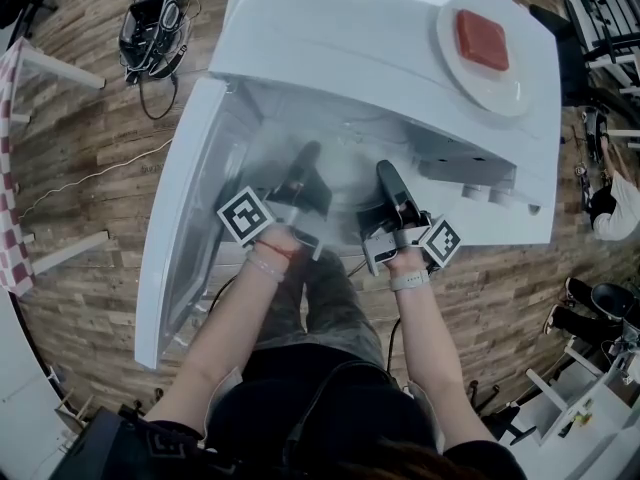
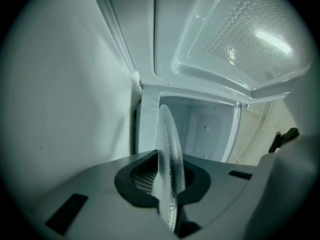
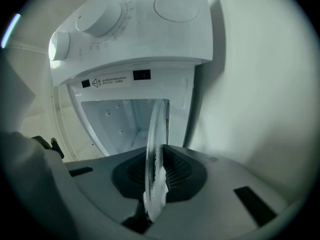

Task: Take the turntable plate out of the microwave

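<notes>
The clear glass turntable plate [image 1: 345,173] hangs level at the mouth of the white microwave [image 1: 400,28], held by both grippers. My left gripper [image 1: 303,163] is shut on its left rim and my right gripper [image 1: 390,176] on its right rim. In the left gripper view the plate [image 2: 169,139] stands edge-on between the pads of the left gripper [image 2: 167,181], with the cavity's back wall behind it. The right gripper view shows the plate's rim [image 3: 157,126] pinched the same way in the right gripper [image 3: 156,176], below the control knobs [image 3: 100,16].
The microwave door [image 1: 185,228] stands swung open to the left. On top of the microwave sits a white plate [image 1: 510,88] with a red block [image 1: 482,38]. Cables and gear [image 1: 150,23] lie on the wooden floor. A person [image 1: 615,203] is at the right edge.
</notes>
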Tool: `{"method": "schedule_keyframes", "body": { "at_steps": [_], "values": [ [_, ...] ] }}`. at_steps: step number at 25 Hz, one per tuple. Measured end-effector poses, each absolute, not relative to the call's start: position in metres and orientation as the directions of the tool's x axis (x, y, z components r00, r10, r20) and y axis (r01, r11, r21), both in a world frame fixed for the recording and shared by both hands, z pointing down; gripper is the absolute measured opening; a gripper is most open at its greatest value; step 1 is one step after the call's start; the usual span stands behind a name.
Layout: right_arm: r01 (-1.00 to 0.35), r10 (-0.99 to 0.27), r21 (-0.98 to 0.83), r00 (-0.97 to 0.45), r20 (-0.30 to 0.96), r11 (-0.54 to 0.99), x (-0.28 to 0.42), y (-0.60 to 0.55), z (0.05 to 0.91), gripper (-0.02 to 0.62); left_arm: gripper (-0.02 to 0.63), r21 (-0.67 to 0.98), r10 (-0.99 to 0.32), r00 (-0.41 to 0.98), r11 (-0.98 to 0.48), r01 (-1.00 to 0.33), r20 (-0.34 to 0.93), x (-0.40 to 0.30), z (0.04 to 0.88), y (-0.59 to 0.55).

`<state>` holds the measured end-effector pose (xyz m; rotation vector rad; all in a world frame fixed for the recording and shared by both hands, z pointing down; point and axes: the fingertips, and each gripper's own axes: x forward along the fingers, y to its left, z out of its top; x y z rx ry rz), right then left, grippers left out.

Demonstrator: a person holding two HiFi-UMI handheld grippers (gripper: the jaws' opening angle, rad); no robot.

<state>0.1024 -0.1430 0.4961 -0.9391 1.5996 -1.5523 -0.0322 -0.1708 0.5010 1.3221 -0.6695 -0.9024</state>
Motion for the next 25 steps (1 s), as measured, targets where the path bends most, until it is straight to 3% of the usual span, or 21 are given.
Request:
{"method": "schedule_keyframes", "body": {
  "at_steps": [25],
  "values": [
    [0.002, -0.839, -0.999, -0.542, -0.045, 0.052, 0.091, -0.129, 0.483, 0.041, 0.034, 0.989, -0.867, 0.487, -0.038, 0.143, -0.104, -0.044, 0.484, -0.151]
  ]
}}
